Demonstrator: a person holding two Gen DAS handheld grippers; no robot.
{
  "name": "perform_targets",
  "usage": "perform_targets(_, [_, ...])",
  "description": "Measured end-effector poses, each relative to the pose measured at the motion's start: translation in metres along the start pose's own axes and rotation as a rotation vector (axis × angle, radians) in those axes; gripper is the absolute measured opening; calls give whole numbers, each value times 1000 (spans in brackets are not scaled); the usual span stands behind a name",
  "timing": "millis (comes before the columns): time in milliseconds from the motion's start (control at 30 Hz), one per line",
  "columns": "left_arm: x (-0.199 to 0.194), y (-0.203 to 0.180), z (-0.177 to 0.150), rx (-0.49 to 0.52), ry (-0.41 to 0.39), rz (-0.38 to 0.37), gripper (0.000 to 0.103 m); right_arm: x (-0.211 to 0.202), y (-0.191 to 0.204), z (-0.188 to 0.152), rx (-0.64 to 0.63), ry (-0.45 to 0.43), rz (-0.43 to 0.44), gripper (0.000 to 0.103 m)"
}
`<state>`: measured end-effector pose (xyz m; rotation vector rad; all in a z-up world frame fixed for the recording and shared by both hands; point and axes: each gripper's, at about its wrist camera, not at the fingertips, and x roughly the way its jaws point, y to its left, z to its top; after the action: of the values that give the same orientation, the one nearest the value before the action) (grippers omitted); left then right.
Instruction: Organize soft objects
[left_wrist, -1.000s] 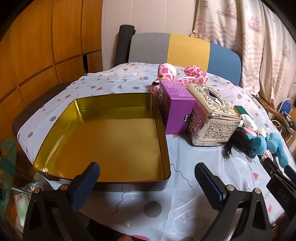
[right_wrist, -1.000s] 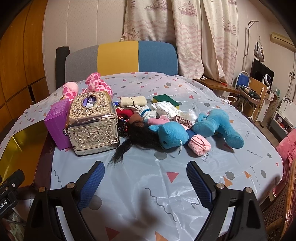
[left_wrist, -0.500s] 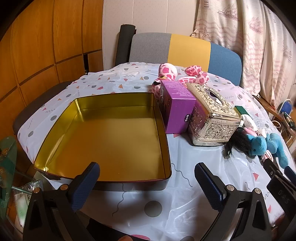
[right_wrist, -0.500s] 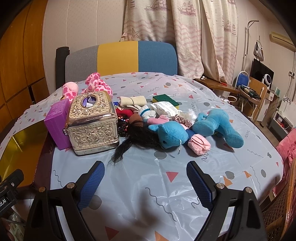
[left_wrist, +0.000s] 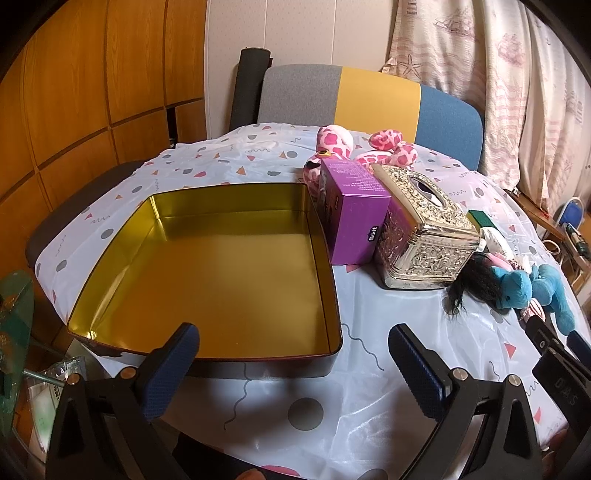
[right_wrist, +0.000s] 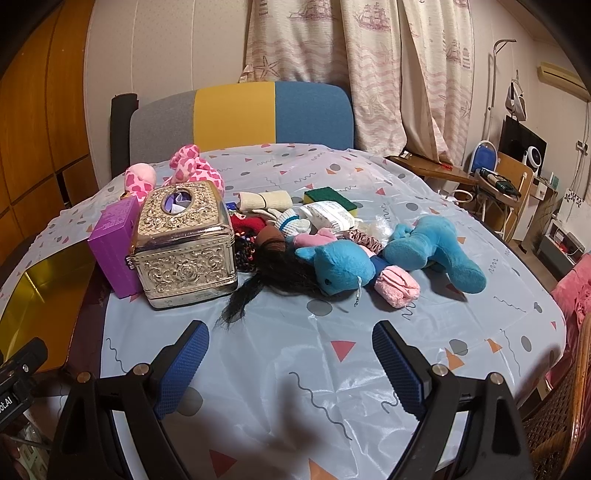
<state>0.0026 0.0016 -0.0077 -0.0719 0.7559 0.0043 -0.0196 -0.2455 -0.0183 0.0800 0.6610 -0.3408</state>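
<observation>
The gold tin (left_wrist: 221, 266) sits bare at the table's left, with a purple box (right_wrist: 114, 247) and silver tissue box (right_wrist: 184, 240) between it and the soft pile. The blue plush (right_wrist: 388, 254) overlaps the doll's black hair (right_wrist: 266, 280) — lifting it may drag strands along. Both the left gripper (left_wrist: 293, 358) and the right gripper (right_wrist: 290, 363) hover spread wide, holding nothing.

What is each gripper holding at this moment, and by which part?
Nothing is held. The left gripper is open above the table edge near the gold tin. The right gripper is open, short of the blue plush toy.
</observation>
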Motion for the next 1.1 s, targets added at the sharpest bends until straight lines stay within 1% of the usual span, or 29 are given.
perform_targets(367, [-1,-1,0,4,-2,-1,103,1,-1,-1,3,0,0,92])
perform_targets(733, [3,-6,-1,21,13,-6,103,4,-4,-2,10,8,-4,92])
perform_targets(933, [3,-17,0,65,-1,-16,103,7,-13,1,27,13,-14,92])
perform_targets(1033, [4,-24,1,92,6,-48,103,12,-19,2,35,29,-20,92])
perform_targets(1067, [4,-26,2,103,14,-81,103,16,-25,3,48,43,-13,92])
perform_targets(1100, [4,-31,3,114,35,-138,103,19,-31,4,57,56,-15,91])
